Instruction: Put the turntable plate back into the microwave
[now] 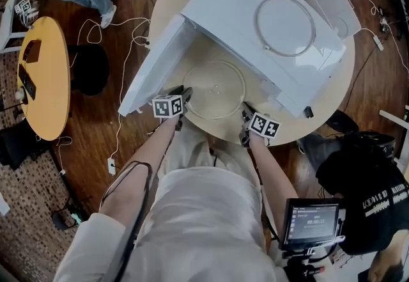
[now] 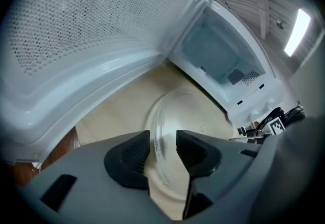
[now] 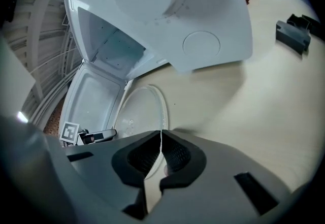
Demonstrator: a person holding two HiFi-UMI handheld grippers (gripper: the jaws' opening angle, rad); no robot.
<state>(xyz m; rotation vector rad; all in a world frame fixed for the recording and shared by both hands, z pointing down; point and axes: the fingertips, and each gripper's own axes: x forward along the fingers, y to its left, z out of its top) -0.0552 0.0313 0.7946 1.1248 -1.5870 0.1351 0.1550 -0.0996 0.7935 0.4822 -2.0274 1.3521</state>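
The clear glass turntable plate (image 1: pixel 214 89) lies flat on the round table in front of the white microwave (image 1: pixel 255 25), whose door (image 1: pixel 153 63) hangs open to the left. My left gripper (image 1: pixel 186 94) is at the plate's left rim. In the left gripper view its jaws (image 2: pixel 163 144) stand apart with the plate's rim (image 2: pixel 155 136) running between the pads. My right gripper (image 1: pixel 245 110) is at the lower right rim. In the right gripper view its pads (image 3: pixel 161 139) meet on the thin edge of the plate (image 3: pixel 139 111).
The open cavity (image 2: pixel 223 60) faces the plate. A glass ring (image 1: pixel 285 25) and a white tray (image 1: pixel 335 9) lie on top of the microwave. A small black part (image 3: pixel 293 32) sits on the table (image 1: pixel 319 114). A yellow side table (image 1: pixel 45 76) and cables are on the floor to the left.
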